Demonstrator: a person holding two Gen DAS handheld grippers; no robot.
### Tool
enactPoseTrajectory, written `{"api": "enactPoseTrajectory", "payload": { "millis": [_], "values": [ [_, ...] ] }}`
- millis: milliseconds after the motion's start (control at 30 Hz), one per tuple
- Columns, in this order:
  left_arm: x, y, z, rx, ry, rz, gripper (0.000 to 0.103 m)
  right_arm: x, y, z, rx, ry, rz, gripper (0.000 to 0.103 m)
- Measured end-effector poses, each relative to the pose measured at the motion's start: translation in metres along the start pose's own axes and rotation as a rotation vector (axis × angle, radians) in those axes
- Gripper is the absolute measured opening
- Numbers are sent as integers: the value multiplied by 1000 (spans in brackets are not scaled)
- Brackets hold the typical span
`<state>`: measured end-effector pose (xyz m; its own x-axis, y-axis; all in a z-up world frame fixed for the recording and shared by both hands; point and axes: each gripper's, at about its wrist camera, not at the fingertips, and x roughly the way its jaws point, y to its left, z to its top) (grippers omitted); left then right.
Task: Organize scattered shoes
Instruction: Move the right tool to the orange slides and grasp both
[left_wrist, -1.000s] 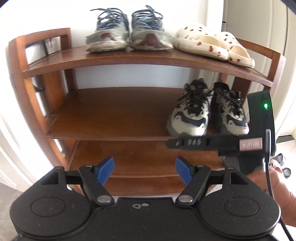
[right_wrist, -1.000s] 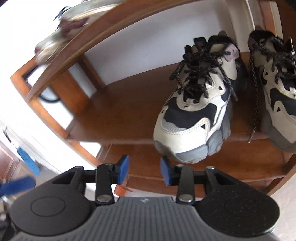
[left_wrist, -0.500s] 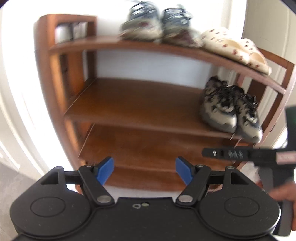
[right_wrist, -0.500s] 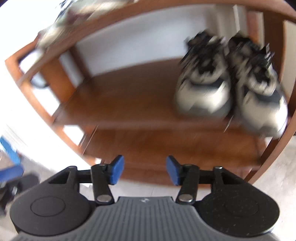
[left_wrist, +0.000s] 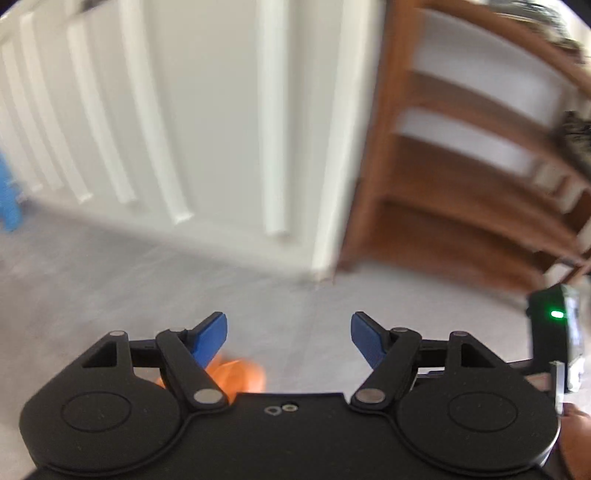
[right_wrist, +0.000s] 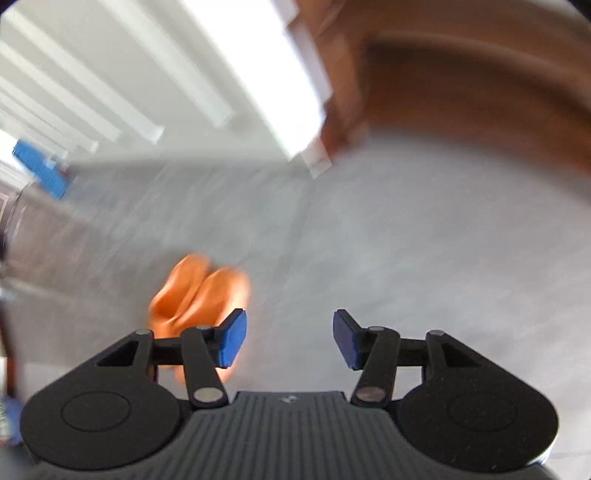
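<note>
Left wrist view: the left gripper (left_wrist: 289, 332) hangs released, nothing between its blue pads, bare grey floor (left_wrist: 110, 280) ahead. A blurred orange pair of shoes (left_wrist: 240, 374) lies just below-left of the pads. The wooden shoe rack (left_wrist: 461, 206) stands ahead-right.

Right wrist view: the right gripper (right_wrist: 289, 338) is released and empty; the orange shoes sit just ahead-left, the rack's edge ahead-right.

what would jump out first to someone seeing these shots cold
The blurred orange shape on the grey floor, just beyond the open, empty right gripper, stands out most. The left wrist view shows it behind the open left gripper, with the brown wooden shoe rack at the right.
</note>
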<state>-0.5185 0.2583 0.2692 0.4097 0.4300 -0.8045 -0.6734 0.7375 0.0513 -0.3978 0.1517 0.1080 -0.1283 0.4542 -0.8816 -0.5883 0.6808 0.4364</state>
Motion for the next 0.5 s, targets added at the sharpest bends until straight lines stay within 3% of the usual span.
{"api": "enactPoseTrajectory", "payload": {
  "millis": [200,300,400,500],
  "values": [
    [17,105,-25,-113,51,81,74,154,118,15,11,135,-21,58],
    [25,144,-30,-161,63,84,74,216,140,31,73,220,-95,59],
    [29,168,-29,-181,60,75,74,259,150,38,111,273,-186,59],
    [28,188,-27,-194,40,72,74,256,161,27,127,249,-235,59]
  ]
}}
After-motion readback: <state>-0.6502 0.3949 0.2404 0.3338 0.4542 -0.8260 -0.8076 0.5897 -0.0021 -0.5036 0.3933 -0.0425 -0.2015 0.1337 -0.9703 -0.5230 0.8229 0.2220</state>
